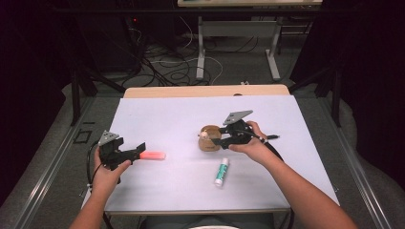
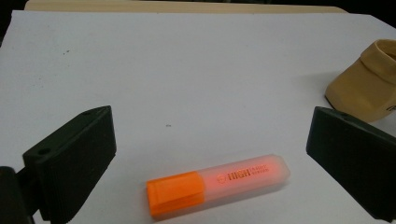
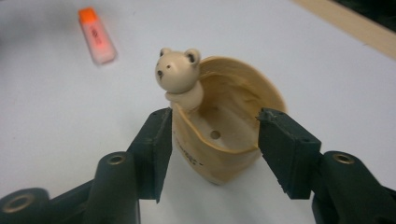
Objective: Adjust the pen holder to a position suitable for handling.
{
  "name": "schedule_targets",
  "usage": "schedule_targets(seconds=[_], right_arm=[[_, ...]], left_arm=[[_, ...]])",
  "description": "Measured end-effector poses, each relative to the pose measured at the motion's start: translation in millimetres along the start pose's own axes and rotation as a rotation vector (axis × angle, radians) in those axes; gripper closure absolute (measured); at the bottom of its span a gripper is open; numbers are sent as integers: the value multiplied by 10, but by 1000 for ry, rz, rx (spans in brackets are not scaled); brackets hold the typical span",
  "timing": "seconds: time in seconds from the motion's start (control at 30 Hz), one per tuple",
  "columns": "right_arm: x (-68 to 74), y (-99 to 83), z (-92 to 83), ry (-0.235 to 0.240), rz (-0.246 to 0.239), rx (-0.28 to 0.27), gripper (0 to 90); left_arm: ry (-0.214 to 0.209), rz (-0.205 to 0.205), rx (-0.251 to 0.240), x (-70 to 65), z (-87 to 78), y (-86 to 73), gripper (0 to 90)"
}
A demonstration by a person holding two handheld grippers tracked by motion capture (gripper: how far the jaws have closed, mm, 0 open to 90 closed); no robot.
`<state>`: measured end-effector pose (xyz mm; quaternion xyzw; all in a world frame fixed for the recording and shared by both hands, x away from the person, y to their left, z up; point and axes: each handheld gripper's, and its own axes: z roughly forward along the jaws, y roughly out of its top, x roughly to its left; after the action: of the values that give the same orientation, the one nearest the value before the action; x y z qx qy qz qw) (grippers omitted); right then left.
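Note:
An orange highlighter [image 1: 153, 155] [image 2: 219, 183] with a clear cap lies flat on the white table top [image 1: 181, 114]. My left gripper [image 1: 138, 151] [image 2: 210, 122] is open, its jaws wide on either side of the highlighter's near end and not touching it. A tan cup-shaped holder [image 1: 208, 138] [image 3: 224, 144] with a small bear head [image 3: 177, 70] on its rim stands mid-table. My right gripper [image 1: 217, 137] [image 3: 212, 123] is open, with the holder between its jaws; the pads sit close beside its walls without squeezing them. The highlighter [image 3: 97, 35] also lies far off in the right gripper view.
A white glue stick with a green cap [image 1: 221, 171] lies near the front edge, just in front of the right hand. The holder [image 2: 369, 88] sits at the far right of the left gripper view. Cables and table legs [image 1: 200, 57] cover the floor beyond the table.

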<state>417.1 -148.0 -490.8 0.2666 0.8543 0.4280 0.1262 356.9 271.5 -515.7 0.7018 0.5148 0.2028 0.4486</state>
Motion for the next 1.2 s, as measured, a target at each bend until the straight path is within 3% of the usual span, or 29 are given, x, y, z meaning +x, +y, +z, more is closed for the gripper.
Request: schedule_targets(seconds=[0.13, 0.4, 0.6, 0.8, 0.93, 1.2], right_arm=[[-44, -93, -181, -38, 73, -67, 397], [-61, -317, -506, -116, 147, -112, 290], [-86, -527, -758, -229, 250, -164, 167], [-123, -717, -936, -326, 305, -192, 122], [-141, -810, -965, -333, 344, -198, 0], [-164, -905, -938, -355, 365, -181, 0]], left_arm=[[-4, 2, 2, -23, 7, 2, 22], [-11, 7, 5, -87, 18, 15, 55], [-4, 16, 4, -134, 16, 25, 164], [-17, 6, 17, -188, 57, 39, 177], [-25, 38, 25, -256, 100, 56, 254], [-21, 80, 79, -412, 267, 101, 339]])
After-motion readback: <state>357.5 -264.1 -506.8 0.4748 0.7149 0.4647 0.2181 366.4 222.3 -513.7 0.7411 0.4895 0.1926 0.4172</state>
